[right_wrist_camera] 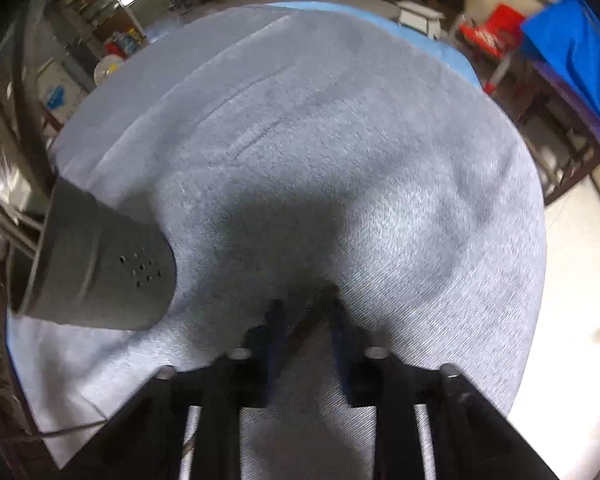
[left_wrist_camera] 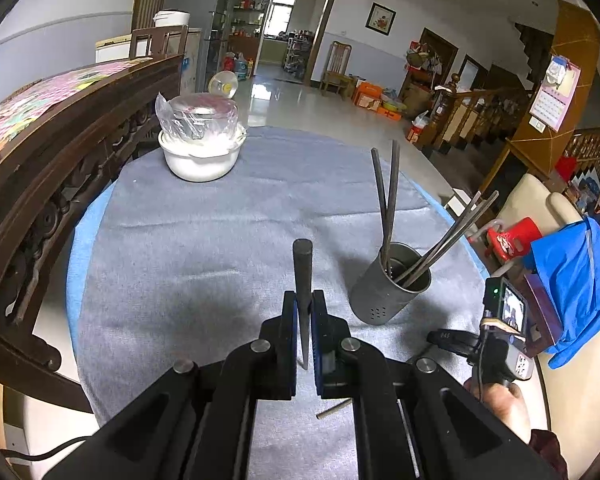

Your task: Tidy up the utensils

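In the left wrist view my left gripper is shut on a dark chopstick that stands up between the blue pads. To its right stands a grey perforated holder with several chopsticks leaning in it. Another chopstick lies on the cloth under the left gripper. The right wrist view is blurred. There my right gripper points down at the cloth, with a dark chopstick slanting across the narrow gap between its jaws. Blur hides whether the pads press on it. The holder is at its left.
A grey cloth covers the round table. At the back left, a white bowl carries a plastic-wrapped pot. A carved wooden bench runs along the left. A hand holds the right tool near a blue-draped stand.
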A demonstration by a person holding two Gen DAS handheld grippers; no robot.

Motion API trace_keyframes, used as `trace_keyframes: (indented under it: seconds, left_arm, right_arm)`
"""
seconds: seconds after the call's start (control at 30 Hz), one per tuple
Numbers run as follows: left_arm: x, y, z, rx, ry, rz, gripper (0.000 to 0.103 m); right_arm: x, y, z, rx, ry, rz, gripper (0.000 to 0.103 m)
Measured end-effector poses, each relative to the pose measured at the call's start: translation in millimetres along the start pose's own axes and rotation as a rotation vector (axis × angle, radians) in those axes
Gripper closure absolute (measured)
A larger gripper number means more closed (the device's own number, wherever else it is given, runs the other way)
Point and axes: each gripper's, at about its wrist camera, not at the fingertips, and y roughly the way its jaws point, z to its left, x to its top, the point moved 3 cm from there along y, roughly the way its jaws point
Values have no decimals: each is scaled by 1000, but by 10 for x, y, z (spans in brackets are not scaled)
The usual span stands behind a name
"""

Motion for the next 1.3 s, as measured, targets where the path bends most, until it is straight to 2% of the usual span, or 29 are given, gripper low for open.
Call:
trace_keyframes:
  seconds: [0.13, 0.23, 0.3, 0.47, 0.63, 0.93, 1.2, 1.3]
  left_arm:
    - [3, 3, 2, 5, 0, 0, 96]
    - [0, -2, -19, 7, 3, 4, 96]
    - [0, -5, -39, 8, 6, 6, 96]
    - [23, -13, -38, 5, 3, 8, 96]
    - [72, -46, -45, 14, 1, 1, 97]
    - [111, -117, -141, 8, 7, -12, 97]
    - [219, -250, -315, -23, 30, -36, 96]
    - [297, -347, -417, -36, 46, -65, 96]
  right_arm:
    - [10, -5, -69, 60, 19, -13, 94]
    - [1, -50, -179, 141, 55, -18, 96]
    - [7, -91, -271, 228, 109, -14, 96]
    - [24, -294, -440, 395, 166, -56, 96]
    - [54, -622, -513, 497, 174, -142, 96]
    - [173, -1277, -564, 571, 147, -360, 96]
    - [261, -1853, -702, 630, 175, -508, 97]
    - [333, -1968, -671, 650, 176, -532, 96]
